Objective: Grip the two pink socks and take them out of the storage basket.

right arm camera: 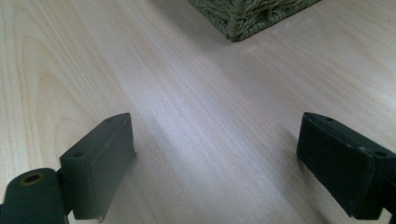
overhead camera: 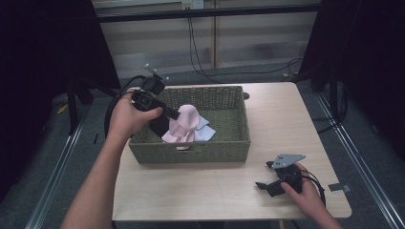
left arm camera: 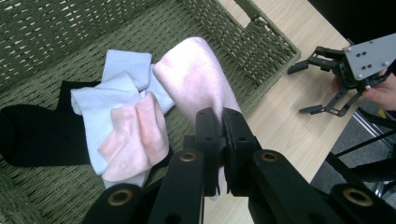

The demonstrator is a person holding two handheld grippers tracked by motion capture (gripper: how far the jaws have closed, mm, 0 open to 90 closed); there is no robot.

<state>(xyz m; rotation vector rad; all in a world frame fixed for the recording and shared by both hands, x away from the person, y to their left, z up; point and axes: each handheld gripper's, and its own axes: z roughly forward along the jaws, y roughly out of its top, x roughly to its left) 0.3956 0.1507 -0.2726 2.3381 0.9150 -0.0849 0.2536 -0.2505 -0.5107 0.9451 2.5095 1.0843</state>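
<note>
A pale wood worktop [overhead camera: 205,186] carries a green woven basket [overhead camera: 191,150], rectangular, its long sides running left to right across the high view and its left end near the worktop's left edge. Inside the basket lies a small heap of socks. A black sock [left arm camera: 35,135] stretches flat along the basket floor, largely covered by the others. A light blue sock [left arm camera: 119,77] lies over it, and a folded pink sock [left arm camera: 137,135] rests on top of the blue one.

A second pink sock [left arm camera: 196,79] is lifted clear of the heap: soft, plain and rounded at its free end, it stands with its long axis running from the left tool [left arm camera: 221,140] up and away towards the basket's far wall in the left gripper view. In the high view it rises as a pink hump [overhead camera: 187,117] above the middle of the basket. The left tool's jaws are pressed together on the sock's lower end, and the person's left hand [overhead camera: 126,117] holds that tool over the basket's left portion.

The right tool [overhead camera: 268,177] rests low over bare worktop in front of the basket's right corner, held by the right hand [overhead camera: 305,191], well apart from the socks. Its jaws stand wide apart with only wood grain between them.
</note>
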